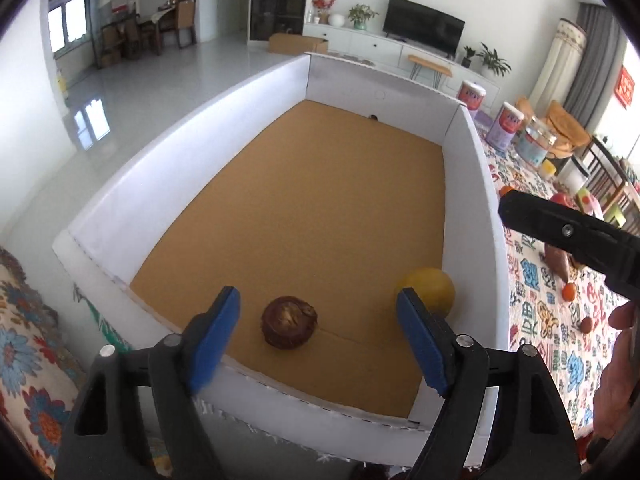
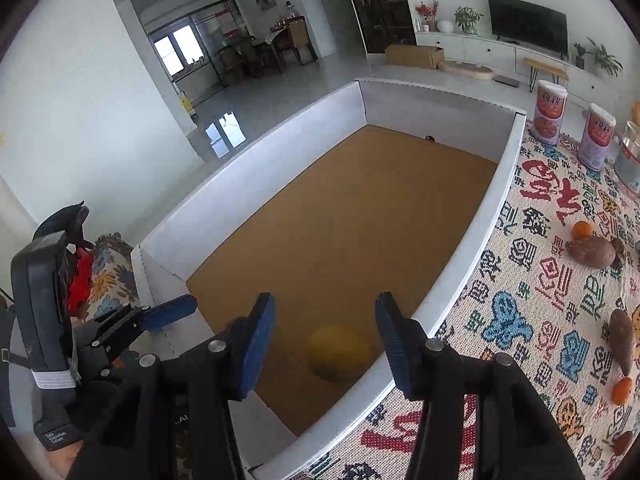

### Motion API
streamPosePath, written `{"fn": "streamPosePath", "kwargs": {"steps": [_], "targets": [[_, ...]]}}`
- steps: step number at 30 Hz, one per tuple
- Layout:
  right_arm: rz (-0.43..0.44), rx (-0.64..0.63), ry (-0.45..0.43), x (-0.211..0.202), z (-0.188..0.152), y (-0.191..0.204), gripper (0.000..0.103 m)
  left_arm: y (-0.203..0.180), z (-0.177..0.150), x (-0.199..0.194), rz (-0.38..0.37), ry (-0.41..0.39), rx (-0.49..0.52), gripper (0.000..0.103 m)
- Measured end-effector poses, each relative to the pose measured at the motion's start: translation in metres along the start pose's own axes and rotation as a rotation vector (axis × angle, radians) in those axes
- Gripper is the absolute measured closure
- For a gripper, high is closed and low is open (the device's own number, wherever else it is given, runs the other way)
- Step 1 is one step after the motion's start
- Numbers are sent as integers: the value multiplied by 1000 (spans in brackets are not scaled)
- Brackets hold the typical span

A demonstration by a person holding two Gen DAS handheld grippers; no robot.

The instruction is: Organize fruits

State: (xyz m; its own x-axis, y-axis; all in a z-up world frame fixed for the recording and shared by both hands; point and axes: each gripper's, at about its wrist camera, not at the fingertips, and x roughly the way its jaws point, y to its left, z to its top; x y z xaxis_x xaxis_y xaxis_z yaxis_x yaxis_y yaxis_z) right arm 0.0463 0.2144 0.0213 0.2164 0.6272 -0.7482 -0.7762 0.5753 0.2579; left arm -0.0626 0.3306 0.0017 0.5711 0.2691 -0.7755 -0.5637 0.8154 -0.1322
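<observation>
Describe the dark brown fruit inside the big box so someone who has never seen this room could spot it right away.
Find the large white cardboard box with the brown floor on the patterned tablecloth. Only two fruits lie in it, both at the near end. The dark brown fruit is the squat, wrinkled one towards the middle; its neighbour, the yellow fruit, is smooth, round and against the wall.

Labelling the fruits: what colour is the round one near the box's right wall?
Yellow, clearest in the left wrist view.

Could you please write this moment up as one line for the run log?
left gripper: jaws open, empty | right gripper: jaws open, empty | box: mangosteen, yellow fruit | tablecloth: fruits remain
</observation>
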Motion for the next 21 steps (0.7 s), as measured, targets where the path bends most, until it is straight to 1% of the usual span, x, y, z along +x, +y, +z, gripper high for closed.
{"fn": "streamPosePath", "kwargs": {"steps": [2,4,6,7,9,10,12,13,15,16,18,20,21], "targets": [[-20,15,-88,-34,7,-10,49,-12,5,-15,-26,-58,-4,21],[-51,19,-184,-74,9,-22,46,-33,9,-31,-79,-115,14,17],[-111,23,-272,-111,3,-40,34,-65,9,-45,-168,-154,69,11],[-151,29,-312,-129,-4,-52,30,-84,8,-49,-211,-162,107,10],[-258,58,-367,-157,-26,-82,15,-126,0,-47,-296,-149,193,7],[-320,82,-381,-168,-41,-103,12,-148,-9,-42,-334,-126,238,7],[-446,144,-380,-182,-79,-145,5,-189,-27,-25,-399,-64,312,7],[-511,176,-356,-184,-99,-167,4,-207,-37,-14,-414,-40,344,7],[-652,256,-294,-188,-145,-220,4,-241,-56,12,-398,12,398,7],[-707,297,-272,-190,-167,-243,4,-253,-62,25,-389,24,412,7],[-808,390,-241,-199,-213,-285,4,-274,-71,47,-339,33,428,7],[-871,473,-227,-211,-247,-313,4,-289,-75,63,-310,24,437,7],[-879,515,-217,-217,-258,-322,4,-293,-77,69,-298,14,446,7]]}}
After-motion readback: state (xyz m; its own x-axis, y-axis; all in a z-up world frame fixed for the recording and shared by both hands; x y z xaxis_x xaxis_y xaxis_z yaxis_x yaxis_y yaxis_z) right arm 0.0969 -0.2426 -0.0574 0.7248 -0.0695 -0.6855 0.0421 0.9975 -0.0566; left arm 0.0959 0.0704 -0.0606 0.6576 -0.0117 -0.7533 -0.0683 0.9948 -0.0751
